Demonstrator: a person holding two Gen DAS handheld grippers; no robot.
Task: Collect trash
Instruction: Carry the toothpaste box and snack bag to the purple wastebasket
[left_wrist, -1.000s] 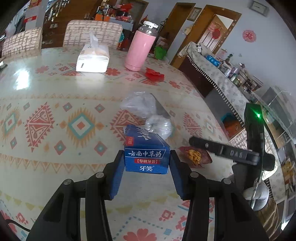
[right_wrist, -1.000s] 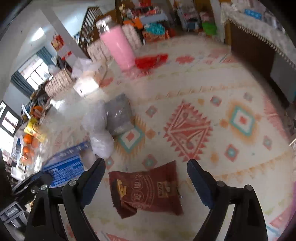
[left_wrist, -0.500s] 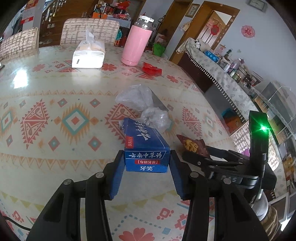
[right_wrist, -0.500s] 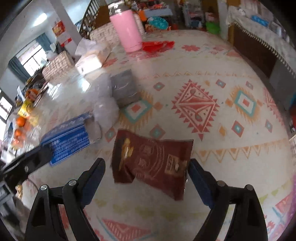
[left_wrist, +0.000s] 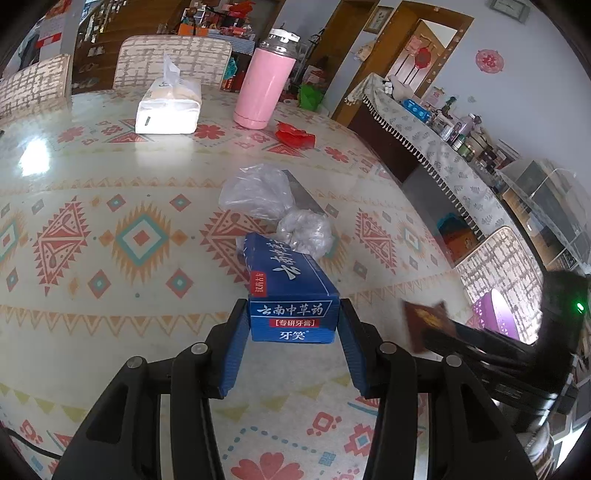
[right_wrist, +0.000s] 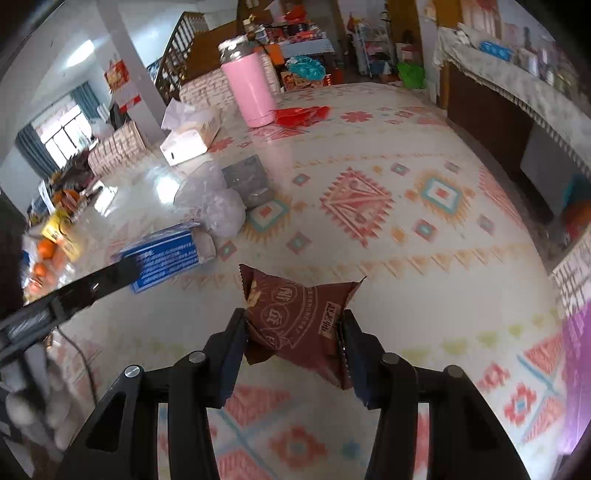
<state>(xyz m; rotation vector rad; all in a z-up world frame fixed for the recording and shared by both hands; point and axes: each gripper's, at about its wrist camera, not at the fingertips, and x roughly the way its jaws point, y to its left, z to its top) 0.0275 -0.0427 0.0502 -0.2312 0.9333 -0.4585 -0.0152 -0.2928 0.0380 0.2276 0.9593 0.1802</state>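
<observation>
A blue toothpaste box (left_wrist: 291, 291) juts forward over the patterned tablecloth, and my left gripper (left_wrist: 293, 314) is shut on its near end. In the right wrist view my right gripper (right_wrist: 293, 326) has its jaws closing on a brown snack packet (right_wrist: 299, 314). Both pads press the packet and it crumples above the table. The left wrist view shows that packet (left_wrist: 424, 321) at the table's right edge. Clear plastic bags (left_wrist: 258, 192), a crumpled bag ball (left_wrist: 304, 230), a grey pouch (right_wrist: 245, 179) and a red wrapper (left_wrist: 295, 134) lie on the table.
A pink flask (left_wrist: 264, 85) and a tissue pack (left_wrist: 168, 107) stand at the far side, with chairs (left_wrist: 170, 59) behind. Something purple (left_wrist: 498, 317) sits below the table's right edge beside another chair. A sideboard (left_wrist: 424, 140) lines the right wall.
My right gripper's jaws have come together on the brown packet and lifted it off the cloth toward the table's right edge. My left gripper still holds the blue box in place.
</observation>
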